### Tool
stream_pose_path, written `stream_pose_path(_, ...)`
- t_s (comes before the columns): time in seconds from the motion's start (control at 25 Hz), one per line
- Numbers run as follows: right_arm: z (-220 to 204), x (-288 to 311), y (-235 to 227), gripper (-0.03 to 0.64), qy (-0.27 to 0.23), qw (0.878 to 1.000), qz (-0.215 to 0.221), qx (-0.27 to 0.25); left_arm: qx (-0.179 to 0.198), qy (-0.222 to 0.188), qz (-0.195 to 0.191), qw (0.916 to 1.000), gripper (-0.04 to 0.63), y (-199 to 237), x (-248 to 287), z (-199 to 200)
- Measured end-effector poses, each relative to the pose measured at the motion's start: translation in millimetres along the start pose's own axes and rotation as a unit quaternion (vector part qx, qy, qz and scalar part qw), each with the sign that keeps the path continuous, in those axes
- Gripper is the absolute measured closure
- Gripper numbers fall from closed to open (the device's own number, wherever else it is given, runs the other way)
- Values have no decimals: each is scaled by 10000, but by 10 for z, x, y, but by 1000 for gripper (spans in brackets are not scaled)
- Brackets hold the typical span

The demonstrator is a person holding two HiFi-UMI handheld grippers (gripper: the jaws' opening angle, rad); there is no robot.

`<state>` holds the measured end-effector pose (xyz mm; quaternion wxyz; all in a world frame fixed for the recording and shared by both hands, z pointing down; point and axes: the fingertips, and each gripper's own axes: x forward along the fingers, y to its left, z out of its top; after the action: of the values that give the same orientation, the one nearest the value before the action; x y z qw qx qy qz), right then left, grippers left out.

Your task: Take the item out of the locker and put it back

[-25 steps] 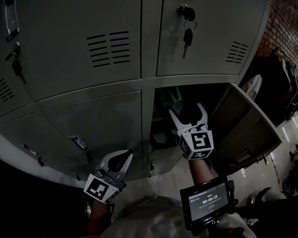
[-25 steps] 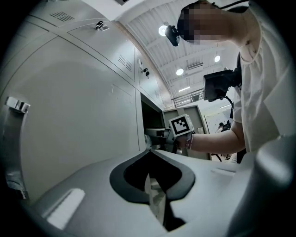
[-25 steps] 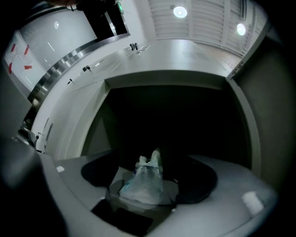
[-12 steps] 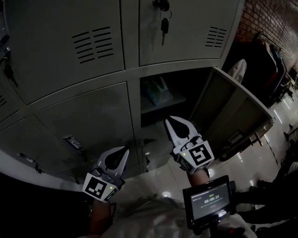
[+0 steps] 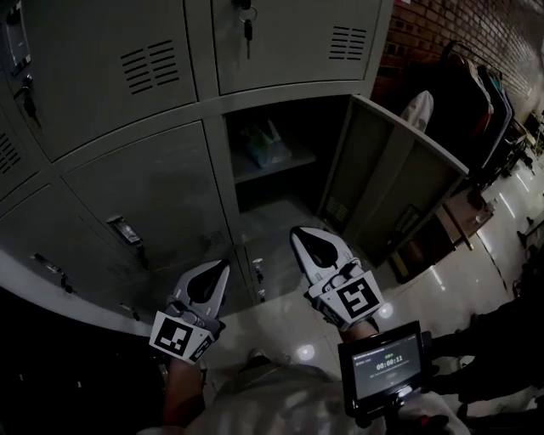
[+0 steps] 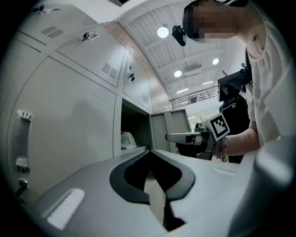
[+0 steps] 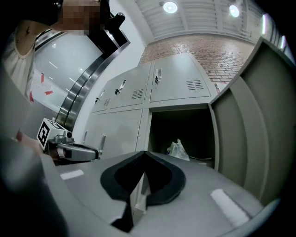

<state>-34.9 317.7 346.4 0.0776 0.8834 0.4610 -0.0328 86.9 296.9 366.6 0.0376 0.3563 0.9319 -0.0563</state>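
A pale plastic bag [image 5: 265, 144] lies on the shelf inside the open locker [image 5: 280, 183], whose door [image 5: 399, 183] swings out to the right. My right gripper [image 5: 298, 232] hangs below and in front of the opening, shut with nothing between its jaws. To its left, my left gripper [image 5: 222, 266] is also shut and empty, in front of a closed locker door. In the right gripper view the bag [image 7: 178, 150] shows beyond the shut jaws [image 7: 144, 156]. In the left gripper view the bag [image 6: 127, 139] is seen from the side.
Keys [image 5: 247, 25] hang from the closed locker above the open one. More closed lockers fill the left. A brick wall and a rack of dark clothes [image 5: 476, 93] stand at the right. A small screen [image 5: 387, 370] sits by my right forearm, over glossy floor.
My right gripper has drawn back out of the locker mouth and gone from open to shut, empty. The bag stays on the shelf. The left gripper has barely moved.
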Motion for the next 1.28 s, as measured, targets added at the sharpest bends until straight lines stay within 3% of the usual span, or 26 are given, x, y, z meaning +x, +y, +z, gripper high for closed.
stream_pose_path(0.36,-128,-1297,105,617,109,9981,543,261,-118,38,762,9970,592,-1257,-277,-157)
stream_pose_path(0.52,-218,-1841,34,617,300,9968,455,591,-246,207,879,9956,592,-1714,-380,-241)
stream_pose_path(1.04,72,-2203,415,617,128,9968,727,291,122,326,1077,9936,592,-1971,-682,-3)
stream_pose_path(1.28,47,-2209,618,617,313,9965,751,207,-16,328,1106,9933,592,-1938,-879,3)
